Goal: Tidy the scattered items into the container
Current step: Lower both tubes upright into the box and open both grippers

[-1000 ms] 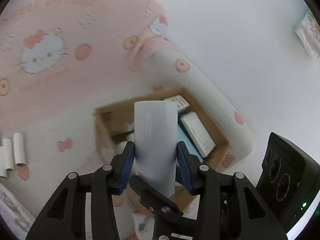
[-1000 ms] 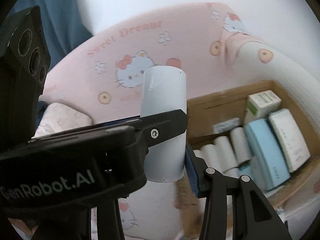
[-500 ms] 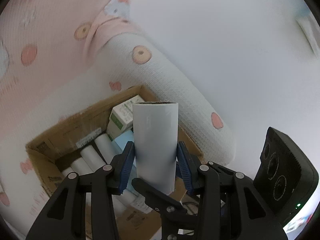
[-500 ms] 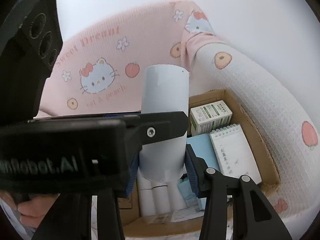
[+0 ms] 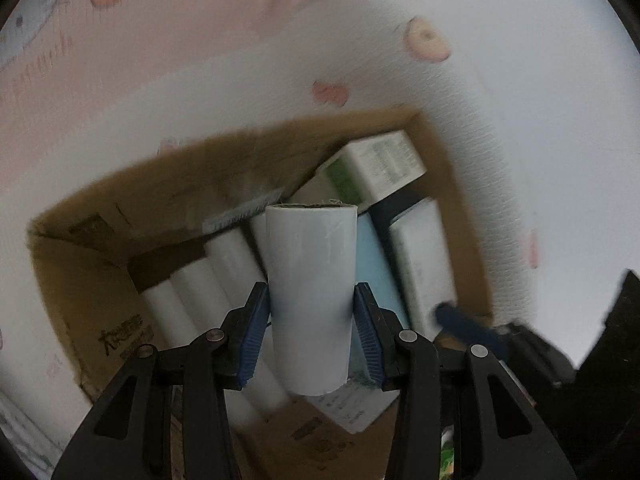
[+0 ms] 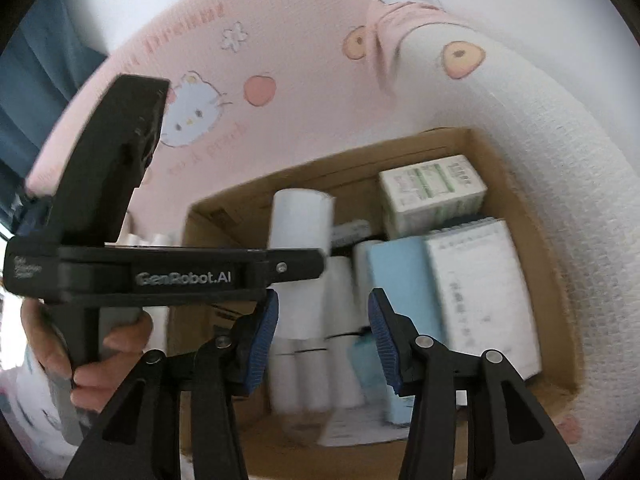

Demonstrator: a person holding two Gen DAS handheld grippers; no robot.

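A white paper roll (image 5: pixel 310 256) stands upright between the blue pads of my left gripper (image 5: pixel 310 296), which is shut on it above the open cardboard box (image 5: pixel 100 240). In the right wrist view the same roll (image 6: pixel 302 220) shows behind the left gripper's black finger (image 6: pixel 296 266). My right gripper (image 6: pixel 324 296) has its jaws opening with nothing pressed between them. The roll stands just ahead of its left pad. One right finger (image 5: pixel 464 322) shows to the roll's right. The box (image 6: pixel 280 176) holds several white rolls (image 6: pixel 340 300), a green-and-white carton (image 6: pixel 432 188), a light blue pack (image 6: pixel 400 300) and a white notebook (image 6: pixel 480 292).
The box lies on a pink cartoon-cat blanket (image 6: pixel 280 40), against a white knitted bolster (image 6: pixel 540 120) on its right side. A hand (image 6: pixel 112 360) grips the left gripper's handle at the lower left. Blue cloth (image 6: pixel 32 100) hangs at the far left.
The right gripper's pads, earlier at the same roll, have spread and drawn back to the right. The left gripper has come down over the box with the roll, and the box fills more of both views.
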